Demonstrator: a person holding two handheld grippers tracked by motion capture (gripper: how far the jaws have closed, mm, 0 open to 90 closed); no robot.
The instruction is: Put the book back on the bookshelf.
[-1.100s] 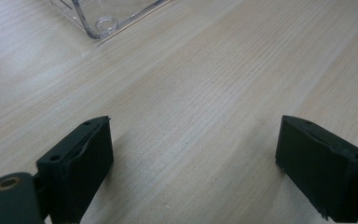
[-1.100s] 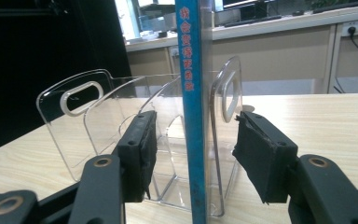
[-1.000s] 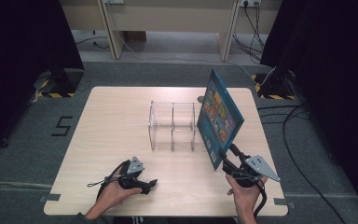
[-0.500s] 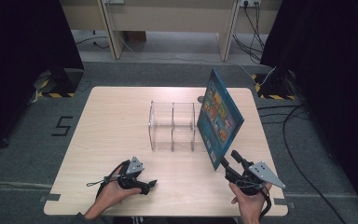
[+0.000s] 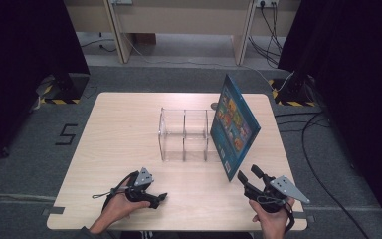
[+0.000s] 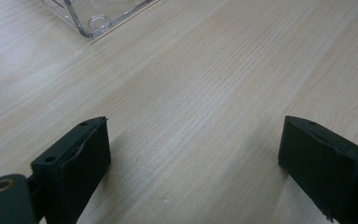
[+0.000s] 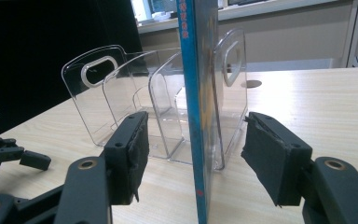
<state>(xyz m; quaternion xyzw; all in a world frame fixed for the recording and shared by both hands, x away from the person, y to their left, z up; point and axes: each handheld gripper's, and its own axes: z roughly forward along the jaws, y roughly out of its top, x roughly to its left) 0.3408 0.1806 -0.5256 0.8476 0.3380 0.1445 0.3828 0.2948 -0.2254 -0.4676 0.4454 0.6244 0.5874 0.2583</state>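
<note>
Light wood bench [image 5: 129, 129] sitting on grey floor [image 5: 30, 164], white "5" mark [image 5: 67, 134] off its left edge. Hazard-striped stand bases [image 5: 59, 94] flanking the far corners, black cables [image 5: 313, 134] trailing along the right side.

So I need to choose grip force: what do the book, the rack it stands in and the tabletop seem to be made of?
Book: thin, probably paper with a glossy printed cover; its blue spine and cover art have a slight sheen.
Rack: clear hard plastic, likely acrylic; the table shows through it and its edges glint.
Tabletop: pale wood or wood-look laminate, matte with fine straight grain.
</note>
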